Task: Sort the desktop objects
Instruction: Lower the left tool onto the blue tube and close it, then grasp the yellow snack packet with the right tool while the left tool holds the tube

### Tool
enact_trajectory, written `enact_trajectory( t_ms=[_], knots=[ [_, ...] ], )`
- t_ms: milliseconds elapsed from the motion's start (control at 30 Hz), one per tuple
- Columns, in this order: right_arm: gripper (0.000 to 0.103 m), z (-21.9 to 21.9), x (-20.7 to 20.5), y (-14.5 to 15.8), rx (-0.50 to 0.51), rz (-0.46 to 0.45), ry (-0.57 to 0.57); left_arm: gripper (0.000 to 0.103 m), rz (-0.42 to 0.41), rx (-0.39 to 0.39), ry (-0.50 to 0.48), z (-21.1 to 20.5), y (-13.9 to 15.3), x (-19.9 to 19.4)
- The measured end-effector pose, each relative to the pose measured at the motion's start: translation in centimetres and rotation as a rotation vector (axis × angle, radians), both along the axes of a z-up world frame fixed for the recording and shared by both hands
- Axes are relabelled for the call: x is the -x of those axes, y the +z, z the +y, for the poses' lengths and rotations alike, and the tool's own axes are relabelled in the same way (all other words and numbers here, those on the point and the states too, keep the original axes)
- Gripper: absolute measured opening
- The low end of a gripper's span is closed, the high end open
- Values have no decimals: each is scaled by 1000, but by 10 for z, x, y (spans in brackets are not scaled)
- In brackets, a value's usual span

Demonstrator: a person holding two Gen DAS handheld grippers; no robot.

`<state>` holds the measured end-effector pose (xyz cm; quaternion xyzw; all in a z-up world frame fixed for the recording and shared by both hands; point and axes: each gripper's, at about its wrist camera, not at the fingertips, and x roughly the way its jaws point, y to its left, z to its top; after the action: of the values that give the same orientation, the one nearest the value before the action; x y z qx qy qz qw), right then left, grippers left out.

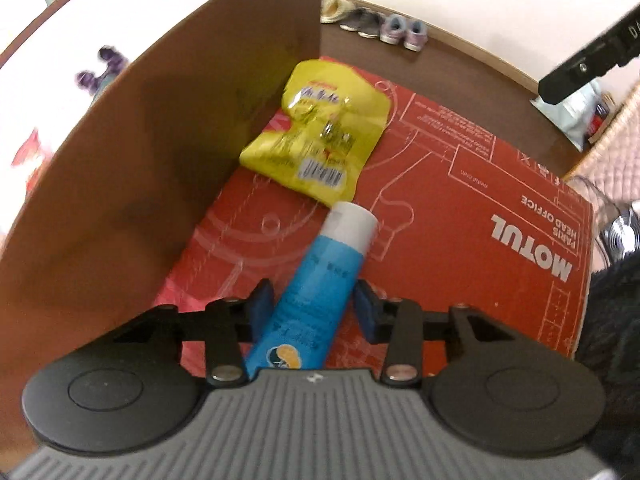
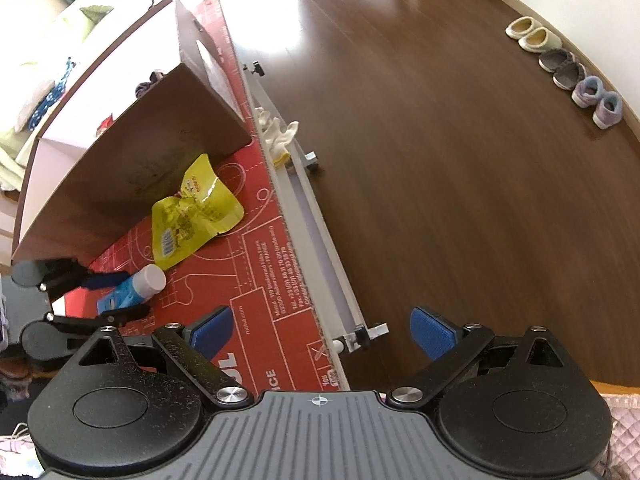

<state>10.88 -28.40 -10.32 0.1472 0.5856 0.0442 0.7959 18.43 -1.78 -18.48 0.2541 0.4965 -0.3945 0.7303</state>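
Observation:
A blue tube with a white cap sits between the blue pads of my left gripper, which is shut on it, cap pointing away from me. It hangs low over the red printed cardboard floor of an open box. A crumpled yellow snack bag lies on that floor just beyond the cap, beside the brown cardboard wall. The right wrist view shows the same tube, left gripper and yellow bag. My right gripper is open and holds nothing, above the red cardboard's edge.
A grey metal rail with white gloves on it runs along the box edge. Dark wood floor spreads to the right, with pairs of slippers and shoes along the wall. A black piece of equipment juts in at upper right.

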Motion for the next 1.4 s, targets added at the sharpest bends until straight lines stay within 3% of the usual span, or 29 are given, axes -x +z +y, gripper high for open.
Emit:
enact_trajectory(
  t_ms=[67, 200, 500, 533, 600, 833, 1033, 1400],
  knots=[
    [98, 3, -1, -2, -3, 0, 13, 30, 29, 6, 71, 7, 2, 6],
    [98, 12, -5, -5, -9, -2, 45, 31, 103, 25, 193, 19, 5, 19],
    [98, 22, -6, -5, -8, -9, 91, 41, 86, 60, 321, 14, 5, 14],
    [97, 22, -5, -5, -6, -9, 93, 40, 81, 61, 322, 12, 5, 13],
    [98, 22, -5, -5, -4, -11, 97, 25, 74, 59, 314, 9, 5, 12],
    [98, 22, -7, -3, -18, -34, 105, 25, 87, 69, 340, 20, 15, 25],
    [98, 44, -21, -6, -45, -63, 173, 25, 57, 108, 402, 38, 39, 29],
    [97, 72, -65, -17, -107, -189, 290, 25, 1, 157, 481, 60, 71, 21]
  ],
)
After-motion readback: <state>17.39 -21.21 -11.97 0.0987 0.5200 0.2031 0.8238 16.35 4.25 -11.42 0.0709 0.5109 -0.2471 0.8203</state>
